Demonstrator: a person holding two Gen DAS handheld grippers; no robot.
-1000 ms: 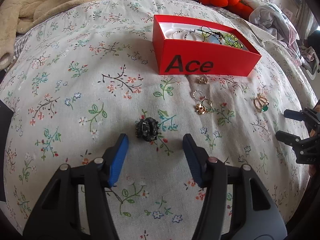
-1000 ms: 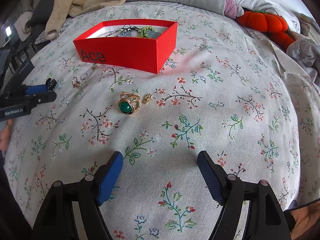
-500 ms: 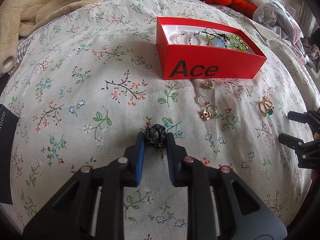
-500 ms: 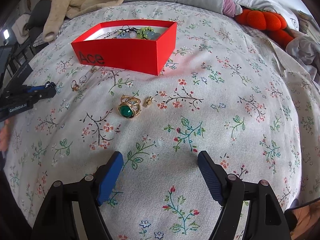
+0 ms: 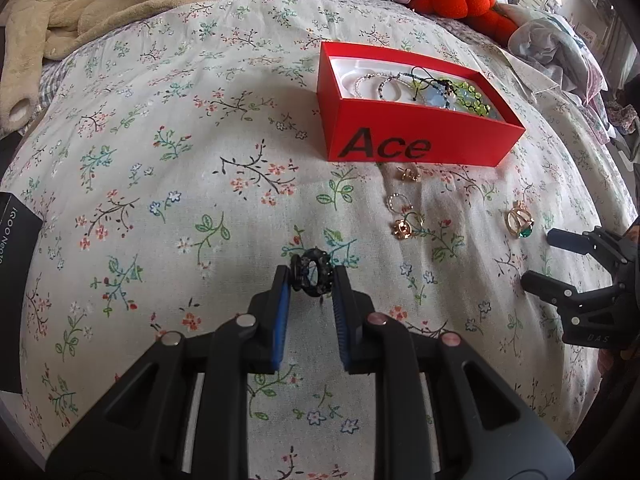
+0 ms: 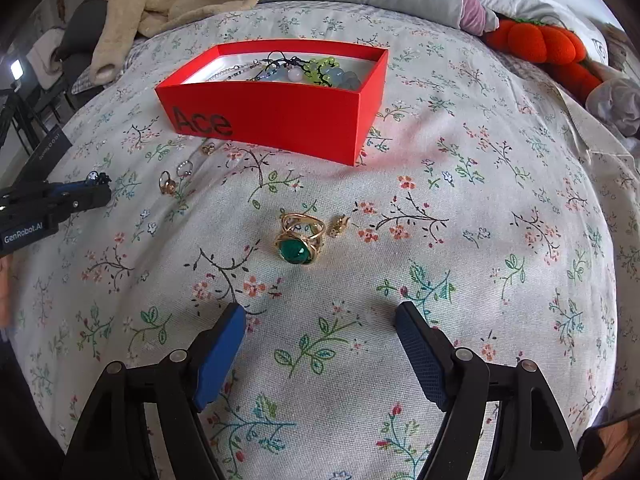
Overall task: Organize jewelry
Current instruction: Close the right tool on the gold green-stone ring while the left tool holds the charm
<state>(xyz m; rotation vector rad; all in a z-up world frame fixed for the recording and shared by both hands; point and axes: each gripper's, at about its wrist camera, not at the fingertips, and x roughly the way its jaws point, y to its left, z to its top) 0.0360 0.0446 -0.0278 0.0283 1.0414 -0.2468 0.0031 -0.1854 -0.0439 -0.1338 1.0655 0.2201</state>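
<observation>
Black ring [image 5: 313, 274] (pinched) between left hand-held gripper [image 5: 310, 280] pads

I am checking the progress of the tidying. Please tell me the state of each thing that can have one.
left gripper: shut on the black ring.
right gripper: open, empty.
red box: lidless, bracelets inside.
green-stone ring: loose on the bedspread, outside the box.
small gold rings: also lying outside the box.

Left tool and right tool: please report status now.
Left tool shut on black ring. Right tool open, empty, short of green-stone ring. Red box ahead, path clear.
</observation>
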